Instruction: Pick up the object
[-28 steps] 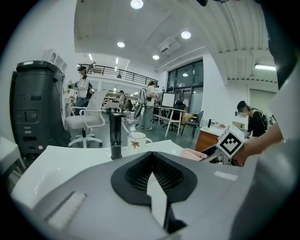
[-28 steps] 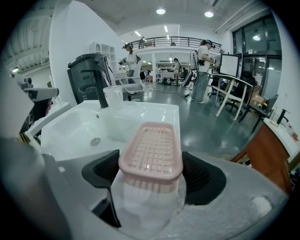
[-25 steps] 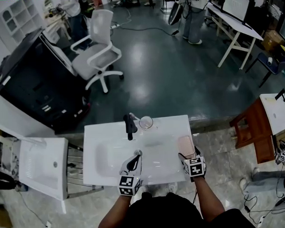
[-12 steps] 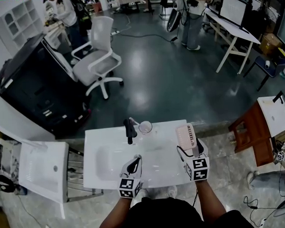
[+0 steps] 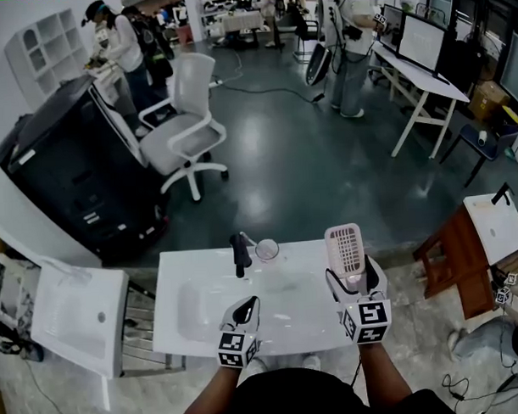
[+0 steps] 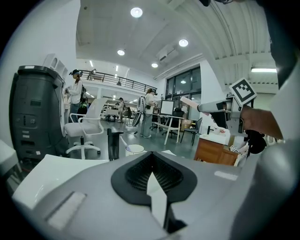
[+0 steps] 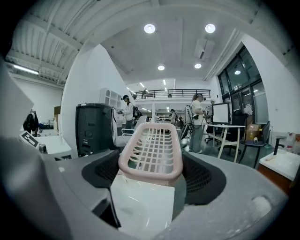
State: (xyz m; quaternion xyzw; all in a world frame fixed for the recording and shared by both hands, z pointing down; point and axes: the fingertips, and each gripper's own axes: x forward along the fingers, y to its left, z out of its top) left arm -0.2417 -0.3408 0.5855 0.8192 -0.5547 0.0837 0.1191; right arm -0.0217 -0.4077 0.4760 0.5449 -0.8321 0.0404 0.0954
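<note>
Pink latticed plastic basket point(image 5: 344, 248) is clamped at its near end by the right gripper point(image 5: 353, 285), held above the right side of the white ceramic washbasin top point(image 5: 288, 321); its long axis is pointed straight ahead of the jaws; the left gripper point(image 5: 245, 311), jaws together on nothing, is kept over the washbasin's front edge.

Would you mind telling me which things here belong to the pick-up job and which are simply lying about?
Job in hand: pink basket, held upright in the right gripper.
Just lying about: black faucet, clear cup, white sink, office chair.
</note>
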